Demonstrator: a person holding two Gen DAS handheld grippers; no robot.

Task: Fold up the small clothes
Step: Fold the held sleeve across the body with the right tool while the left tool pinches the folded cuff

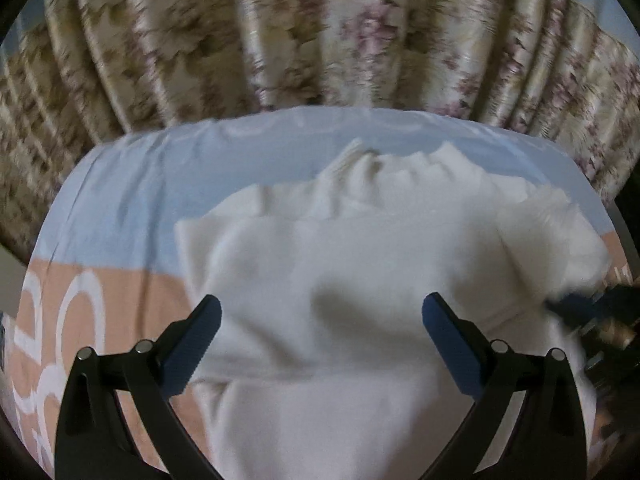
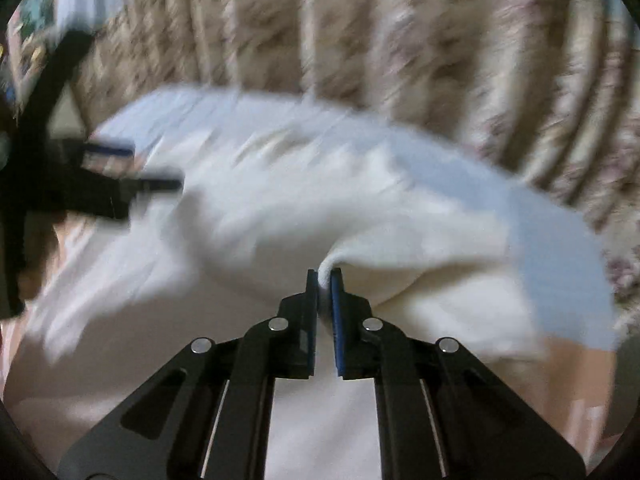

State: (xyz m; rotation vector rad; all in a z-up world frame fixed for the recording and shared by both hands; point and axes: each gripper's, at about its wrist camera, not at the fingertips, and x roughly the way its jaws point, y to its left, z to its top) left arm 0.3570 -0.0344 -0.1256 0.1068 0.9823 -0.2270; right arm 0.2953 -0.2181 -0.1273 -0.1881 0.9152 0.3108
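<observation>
White garment (image 1: 360,280) spread across a bed (image 1: 132,184) covered in blue and peach, flat enough for folding, floral curtain (image 1: 320,32) behind. Right tool (image 2: 325,276) pinched almost shut on a fold of the cloth, lifting the edge clear, apparently to carry it over the body. Left tool (image 1: 322,320) held wide open above the middle, gripping nothing, likely placed to pin or catch the fold. Motion blur throughout.

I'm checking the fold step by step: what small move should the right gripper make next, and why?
Probably carry the pinched edge across the white garment and lay it flat. The right gripper is shut on a fold of it, lifted, while the left gripper hangs open above it.
</observation>
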